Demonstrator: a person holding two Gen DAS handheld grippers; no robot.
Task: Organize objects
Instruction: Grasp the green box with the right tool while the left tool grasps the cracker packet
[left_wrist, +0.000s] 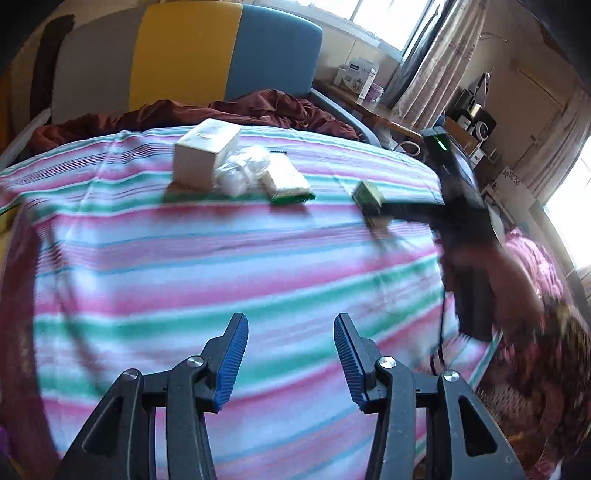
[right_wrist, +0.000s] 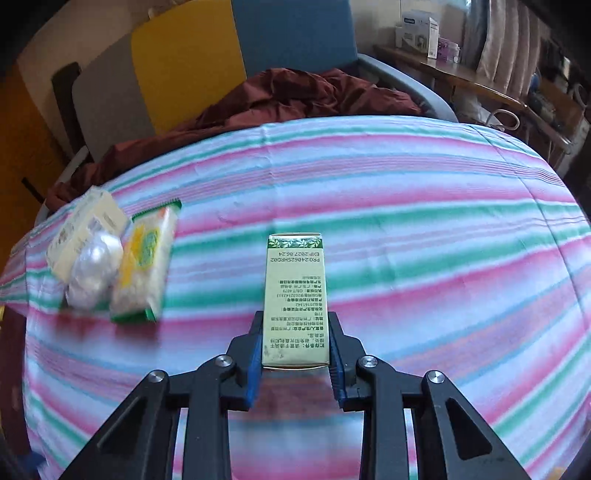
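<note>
A slim green and cream carton (right_wrist: 294, 295) with printed text sticks out forward from my right gripper (right_wrist: 295, 350), whose blue pads are shut on its near end above the striped bedspread (right_wrist: 424, 229). The left wrist view shows the same carton (left_wrist: 367, 197) in the right gripper at the right. My left gripper (left_wrist: 291, 354) hovers open over the bedspread (left_wrist: 221, 266) with nothing between its fingers. At the far side lie a white box (left_wrist: 205, 153), a clear plastic bag (left_wrist: 242, 171) and a green-edged packet (left_wrist: 286, 181). The right wrist view shows these at the left: box (right_wrist: 86, 229), bag (right_wrist: 94, 275), packet (right_wrist: 146, 262).
A dark red blanket (left_wrist: 207, 114) is bunched at the head of the bed, before a grey, yellow and blue headboard (left_wrist: 184, 55). A wooden side table (left_wrist: 369, 107) with boxes stands at the right, near curtains. A person's arm in a patterned sleeve (left_wrist: 528, 295) holds the right gripper.
</note>
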